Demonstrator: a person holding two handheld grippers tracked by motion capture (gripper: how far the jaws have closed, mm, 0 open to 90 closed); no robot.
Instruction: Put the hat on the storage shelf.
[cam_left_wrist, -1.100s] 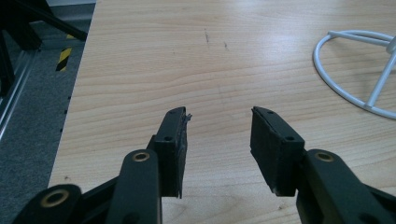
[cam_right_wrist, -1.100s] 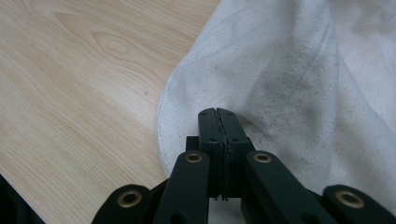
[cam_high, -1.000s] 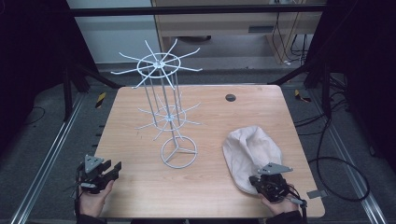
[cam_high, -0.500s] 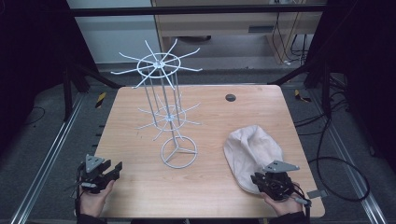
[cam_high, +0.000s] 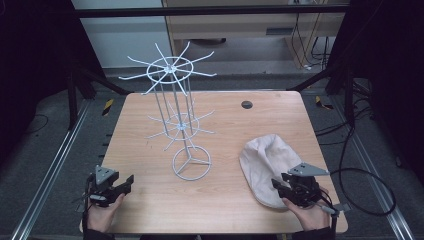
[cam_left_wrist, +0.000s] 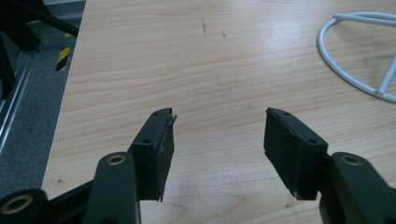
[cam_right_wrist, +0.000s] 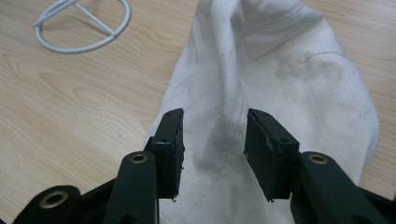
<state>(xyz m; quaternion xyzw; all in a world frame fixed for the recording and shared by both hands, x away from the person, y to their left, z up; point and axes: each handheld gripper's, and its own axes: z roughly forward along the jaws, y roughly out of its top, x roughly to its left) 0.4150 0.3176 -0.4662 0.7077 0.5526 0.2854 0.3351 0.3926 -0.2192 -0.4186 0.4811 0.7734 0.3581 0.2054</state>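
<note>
Wooden counter (cam_high: 220, 200) is sitting inside a dark metal frame, with a white wire rack (cam_high: 177, 120) standing left of centre, its ring base (cam_high: 191, 163) resting on the wood. Cream cloth cap (cam_high: 267, 165) is lying at the near right, well apart from the rack. Right hand-held gripper (cam_high: 290, 186) is hovering over the cap's near edge; its jaws have just been opening and are standing partly apart above the fabric, pads off it. Left hand-held gripper (cam_high: 120, 184) is sitting at the near left corner, jaws also just opening, wide apart over bare wood, gripping nothing.
</note>
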